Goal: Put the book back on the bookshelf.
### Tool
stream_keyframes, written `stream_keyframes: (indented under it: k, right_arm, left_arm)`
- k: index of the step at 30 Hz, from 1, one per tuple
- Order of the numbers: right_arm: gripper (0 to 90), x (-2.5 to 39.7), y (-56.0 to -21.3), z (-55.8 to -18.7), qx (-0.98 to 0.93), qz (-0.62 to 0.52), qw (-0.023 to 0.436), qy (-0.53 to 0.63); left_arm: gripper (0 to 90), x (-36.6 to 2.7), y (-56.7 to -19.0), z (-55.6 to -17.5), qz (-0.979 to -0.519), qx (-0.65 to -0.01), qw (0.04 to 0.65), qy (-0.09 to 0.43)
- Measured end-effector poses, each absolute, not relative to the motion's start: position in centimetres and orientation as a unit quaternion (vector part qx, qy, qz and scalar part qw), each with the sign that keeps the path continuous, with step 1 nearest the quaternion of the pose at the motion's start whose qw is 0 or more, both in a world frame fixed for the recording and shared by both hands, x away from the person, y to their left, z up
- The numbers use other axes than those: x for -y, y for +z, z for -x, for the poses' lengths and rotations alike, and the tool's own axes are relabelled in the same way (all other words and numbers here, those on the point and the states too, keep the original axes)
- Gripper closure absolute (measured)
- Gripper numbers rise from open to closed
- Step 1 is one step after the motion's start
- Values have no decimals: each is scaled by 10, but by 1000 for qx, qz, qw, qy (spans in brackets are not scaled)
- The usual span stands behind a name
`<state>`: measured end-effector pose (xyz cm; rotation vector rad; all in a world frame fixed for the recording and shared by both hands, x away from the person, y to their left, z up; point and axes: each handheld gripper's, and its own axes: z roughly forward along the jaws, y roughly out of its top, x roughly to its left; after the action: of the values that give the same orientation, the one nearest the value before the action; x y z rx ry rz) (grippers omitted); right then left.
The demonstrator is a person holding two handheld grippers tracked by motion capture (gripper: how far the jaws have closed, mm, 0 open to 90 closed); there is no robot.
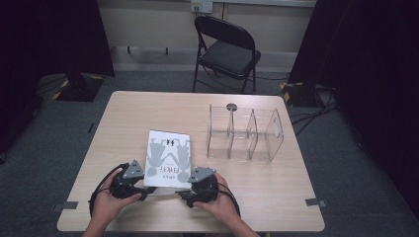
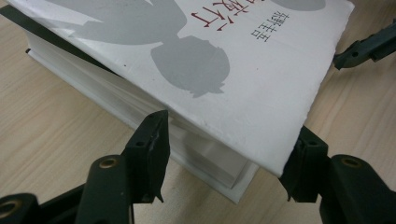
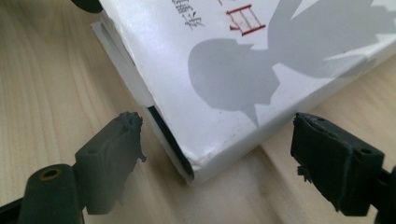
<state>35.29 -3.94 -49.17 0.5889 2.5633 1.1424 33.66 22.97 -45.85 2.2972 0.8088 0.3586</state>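
From above our side of the table [image 1: 276, 197] we look forward and down; both gripper views sit close at the book [image 1: 168, 158], its 7 and 5 o'clock corners.

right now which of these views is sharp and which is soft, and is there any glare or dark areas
High view: dim at the edges by the dark curtains, the table evenly lit, the clear organizer catching pale reflections. Left gripper view: the book cover is crisp, while the left gripper is softer, and no glare. Right gripper view: the right gripper looks blurred up close and the cover slightly soft.
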Motion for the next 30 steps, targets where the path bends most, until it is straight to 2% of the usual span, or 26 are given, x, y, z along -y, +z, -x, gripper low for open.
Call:
stream_keyframes:
  k: [6,16,30]
  right_arm:
    - [163,38,-483,-355,-879,-210,130,409]
    - [160,20,-471,-356,-878,-180,162,413]
    - [137,1,-477,-354,-870,-175,197,417]
  left_arm:
    - [415,-228,-456,-337,-876,-314,339,138]
    - [417,-226,-451,-338,-876,-315,337,138]
    - [421,-222,-444,-340,-883,-311,322,137]
